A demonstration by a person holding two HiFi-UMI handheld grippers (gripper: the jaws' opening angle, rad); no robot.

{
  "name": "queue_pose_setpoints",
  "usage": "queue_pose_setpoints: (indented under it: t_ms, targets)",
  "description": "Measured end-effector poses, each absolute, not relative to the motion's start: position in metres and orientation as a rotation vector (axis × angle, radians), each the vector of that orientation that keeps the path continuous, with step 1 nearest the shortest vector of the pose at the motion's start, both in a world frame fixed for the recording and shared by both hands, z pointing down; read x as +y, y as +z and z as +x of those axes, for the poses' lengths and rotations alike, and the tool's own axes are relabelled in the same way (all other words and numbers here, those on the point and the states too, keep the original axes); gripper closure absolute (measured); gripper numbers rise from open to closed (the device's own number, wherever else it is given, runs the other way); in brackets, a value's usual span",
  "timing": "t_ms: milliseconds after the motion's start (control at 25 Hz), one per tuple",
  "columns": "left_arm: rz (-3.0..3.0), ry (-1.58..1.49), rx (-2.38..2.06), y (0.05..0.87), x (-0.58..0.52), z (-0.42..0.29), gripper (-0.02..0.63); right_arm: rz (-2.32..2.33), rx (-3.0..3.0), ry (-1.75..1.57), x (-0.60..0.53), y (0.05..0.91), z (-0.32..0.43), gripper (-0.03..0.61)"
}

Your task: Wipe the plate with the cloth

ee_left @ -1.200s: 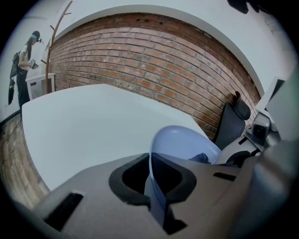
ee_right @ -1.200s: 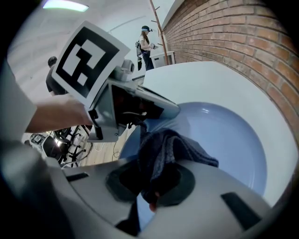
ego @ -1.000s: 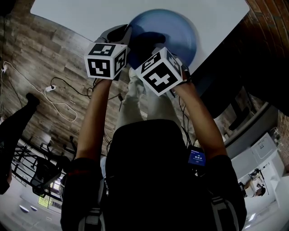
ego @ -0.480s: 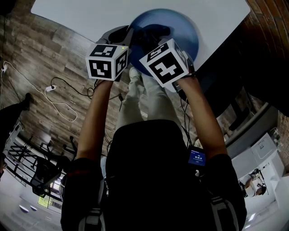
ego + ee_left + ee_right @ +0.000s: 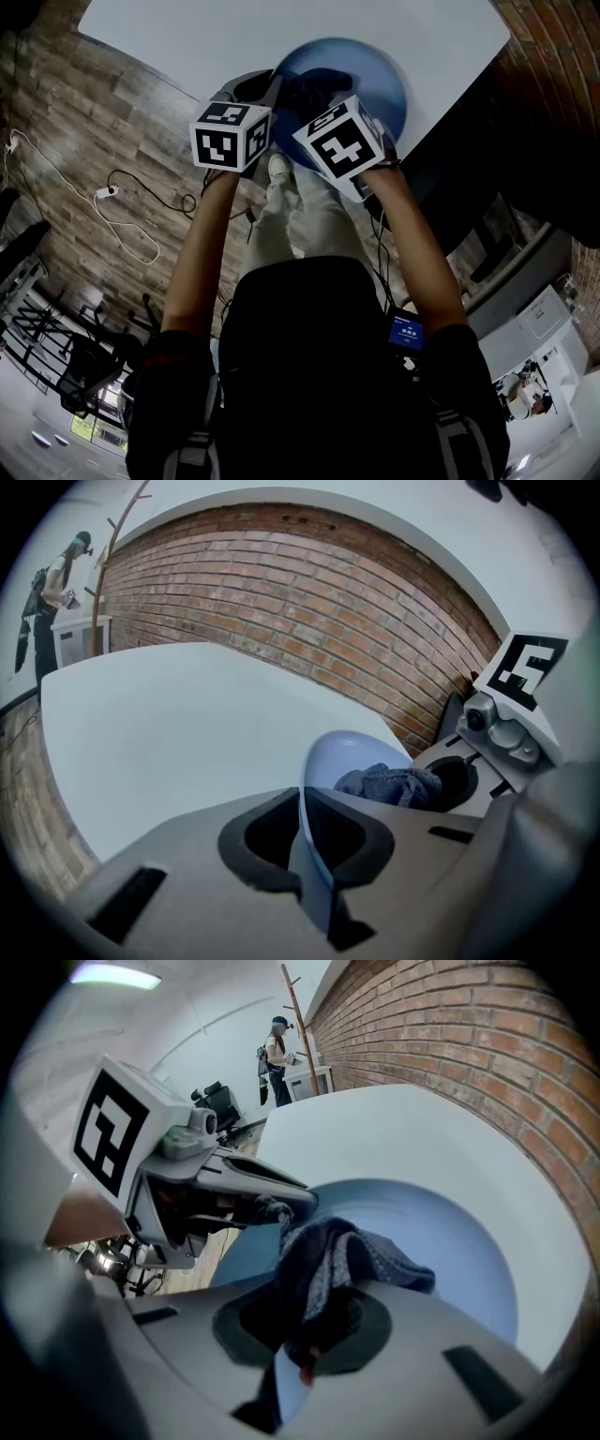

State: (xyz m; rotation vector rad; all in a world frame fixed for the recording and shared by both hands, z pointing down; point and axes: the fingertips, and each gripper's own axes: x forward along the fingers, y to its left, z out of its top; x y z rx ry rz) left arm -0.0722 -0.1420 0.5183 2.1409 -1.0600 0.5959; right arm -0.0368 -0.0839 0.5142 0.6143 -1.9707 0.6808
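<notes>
White tabletop is seen ahead of the person, bounded by a brick wall on its far side and by a wood-plank floor on the near side. Both forearms are stretched forward from the body, side by side, and the two marker cubes are held close together over the table's near edge.

A blue plate is held there, tilted up on its edge rather than lying flat. Its rim is clamped between the jaws of the left gripper, as is shown in the left gripper view, where the plate is seen nearly edge-on.

The right gripper is brought in just beside the left one. Its jaws are closed on a dark grey-blue cloth, which is bunched up and pressed against the plate's inner face, near the rim held by the left gripper. Nothing but the cloth is seen on the plate.
</notes>
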Motion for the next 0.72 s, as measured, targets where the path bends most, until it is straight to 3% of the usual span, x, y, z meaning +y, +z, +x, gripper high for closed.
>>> queue_pose_setpoints:
  t_ms: [720]
  targets:
    - [2.147,0.703,-1.083,0.490,-0.134,-0.092,0.581,0.668,-1.934,0.671,-0.092,0.513,-0.035,0.537]
